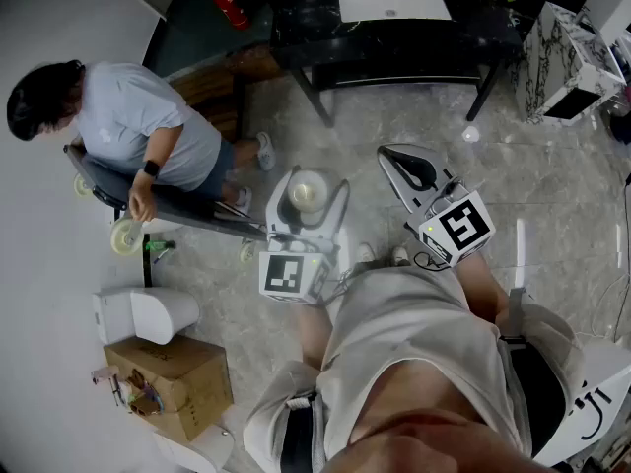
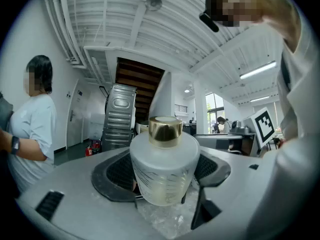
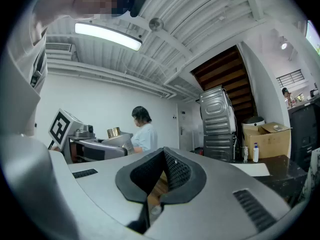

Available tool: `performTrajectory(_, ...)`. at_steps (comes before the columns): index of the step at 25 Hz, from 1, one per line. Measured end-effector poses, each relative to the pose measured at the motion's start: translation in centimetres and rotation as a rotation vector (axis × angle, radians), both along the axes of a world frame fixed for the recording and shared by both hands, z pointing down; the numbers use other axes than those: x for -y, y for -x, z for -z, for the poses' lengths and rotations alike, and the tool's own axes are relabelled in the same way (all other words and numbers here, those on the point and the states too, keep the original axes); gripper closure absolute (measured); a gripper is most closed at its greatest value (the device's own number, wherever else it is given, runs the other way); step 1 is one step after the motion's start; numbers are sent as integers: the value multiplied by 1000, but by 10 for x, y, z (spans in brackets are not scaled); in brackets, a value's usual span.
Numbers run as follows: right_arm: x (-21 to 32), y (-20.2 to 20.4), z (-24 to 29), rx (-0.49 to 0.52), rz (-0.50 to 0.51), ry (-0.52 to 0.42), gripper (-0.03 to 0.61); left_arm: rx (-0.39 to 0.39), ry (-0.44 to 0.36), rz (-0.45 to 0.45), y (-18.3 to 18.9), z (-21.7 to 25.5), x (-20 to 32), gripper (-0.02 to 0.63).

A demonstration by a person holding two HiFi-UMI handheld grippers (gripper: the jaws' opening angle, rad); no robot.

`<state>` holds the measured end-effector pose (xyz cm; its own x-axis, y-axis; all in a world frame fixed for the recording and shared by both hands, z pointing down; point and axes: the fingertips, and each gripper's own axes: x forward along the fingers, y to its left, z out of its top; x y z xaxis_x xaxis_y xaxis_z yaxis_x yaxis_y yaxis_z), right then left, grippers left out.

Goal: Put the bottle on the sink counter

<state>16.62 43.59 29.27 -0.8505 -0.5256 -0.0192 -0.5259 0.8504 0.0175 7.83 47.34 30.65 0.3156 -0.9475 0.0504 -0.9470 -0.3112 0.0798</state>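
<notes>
A frosted glass bottle (image 2: 162, 166) with a gold cap (image 2: 165, 130) stands upright between the jaws of my left gripper (image 2: 162, 184). The dark pads (image 2: 114, 173) press on its sides, and the jaws stand wide around it. In the head view the bottle (image 1: 308, 193) sits in the left gripper (image 1: 306, 210) just ahead of the holder's torso, over the floor. My right gripper (image 1: 409, 168) hovers to its right. In the right gripper view that gripper (image 3: 162, 156) has its pads together at the tips, with nothing between them. That view also catches the bottle's gold cap (image 3: 114, 132) at the left.
A person in a grey shirt (image 1: 128, 126) sits on a wheeled chair at the left. A black table (image 1: 394, 28) stands ahead, with a marble-patterned cabinet (image 1: 562, 57) at the right. A cardboard box (image 1: 173, 382) and a white container (image 1: 148, 313) lie on the floor at lower left.
</notes>
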Motion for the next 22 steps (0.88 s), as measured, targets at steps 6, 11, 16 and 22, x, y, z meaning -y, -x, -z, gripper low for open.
performTrajectory(6,-7,-13,1,25,4,-1,581,10,-7,23,-12,-1,-7,284)
performTrajectory(11,-7,-26,-3,30,7,6,581,26,-3,42,-21,-4,-11,284)
performTrajectory(16,-2,-24,-3,33,23,8,581,26,2,45,-23,-4,-5,284)
performTrajectory(22,13,-19,-6,25,18,5,580,25,8,47,-17,-6,9,284)
